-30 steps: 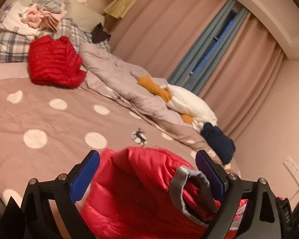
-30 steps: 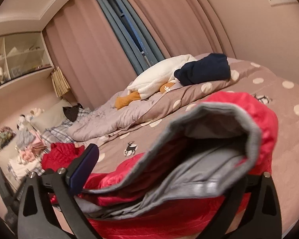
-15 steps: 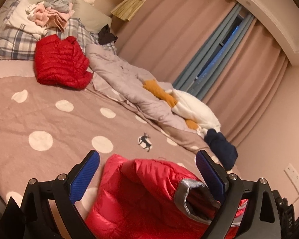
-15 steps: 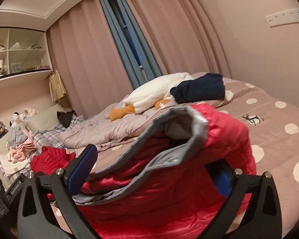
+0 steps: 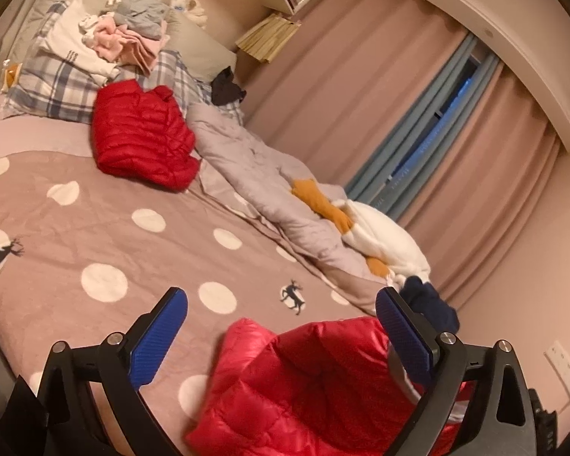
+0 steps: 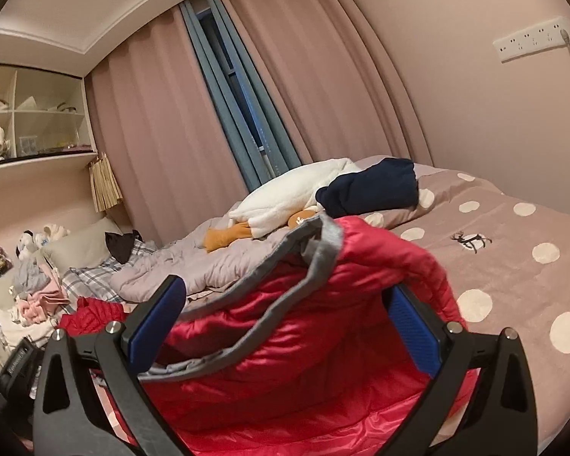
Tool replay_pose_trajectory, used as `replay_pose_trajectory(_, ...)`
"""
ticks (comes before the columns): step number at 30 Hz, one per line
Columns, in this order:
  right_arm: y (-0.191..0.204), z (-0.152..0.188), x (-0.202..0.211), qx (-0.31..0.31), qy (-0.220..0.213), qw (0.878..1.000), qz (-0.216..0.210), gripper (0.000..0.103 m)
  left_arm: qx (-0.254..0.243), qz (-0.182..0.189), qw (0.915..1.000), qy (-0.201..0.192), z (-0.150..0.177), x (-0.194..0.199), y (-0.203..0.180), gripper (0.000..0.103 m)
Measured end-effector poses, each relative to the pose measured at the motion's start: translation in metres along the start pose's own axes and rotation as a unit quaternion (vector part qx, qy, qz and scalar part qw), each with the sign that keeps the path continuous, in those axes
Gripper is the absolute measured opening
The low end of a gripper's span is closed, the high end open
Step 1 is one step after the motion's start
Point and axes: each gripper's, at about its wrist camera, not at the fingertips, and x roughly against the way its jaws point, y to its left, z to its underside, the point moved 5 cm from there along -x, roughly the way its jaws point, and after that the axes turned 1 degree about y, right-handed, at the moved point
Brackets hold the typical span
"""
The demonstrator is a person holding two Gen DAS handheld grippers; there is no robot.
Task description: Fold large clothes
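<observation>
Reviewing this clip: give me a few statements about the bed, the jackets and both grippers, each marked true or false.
1. Both grippers stand wide open. True: neither the left gripper nor the right gripper is clamped on anything.
2. The red puffer jacket has a blue lining. False: its lining and edge trim are grey.
3. A second red jacket lies near the plaid pillow. True.
4. The navy garment hangs on the curtain. False: it lies on the bed beside the white plush toy.
5. The bedspread is striped. False: it has white dots and small deer figures.
</observation>
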Motion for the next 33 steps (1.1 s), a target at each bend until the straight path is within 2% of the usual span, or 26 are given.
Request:
replay_pose_trajectory(4,-0.004,-0.002,0.002,0.006,-0.017,0.999,0.031,0.103,-0.002,0.003,1.0,0.009,0.001,-0.003,0.001,0.098)
replay_pose_trajectory(9,-0.003,0.0,-0.002,0.004,-0.007,1.0,0.021,0.103,-0.012,0.002,0.9999,0.007,0.003,-0.003,-0.002,0.098)
replay_pose_trajectory(15,-0.001,0.005,-0.009,0.014,0.008,1.0,0.027,0.103,-0.024,0.002,0.9994,0.024,0.009,-0.008,-0.006,0.098)
replay_pose_trajectory(27,-0.005,0.01,-0.019,0.012,0.031,0.999,0.037,0.103,-0.045,0.003,0.9987,0.025,0.015,-0.01,-0.016,0.102)
replay_pose_trajectory(33,-0.002,0.014,-0.023,0.017,0.041,0.998,0.038,0.103,-0.038,0.015,0.9986,0.034,0.018,-0.015,-0.019,0.102)
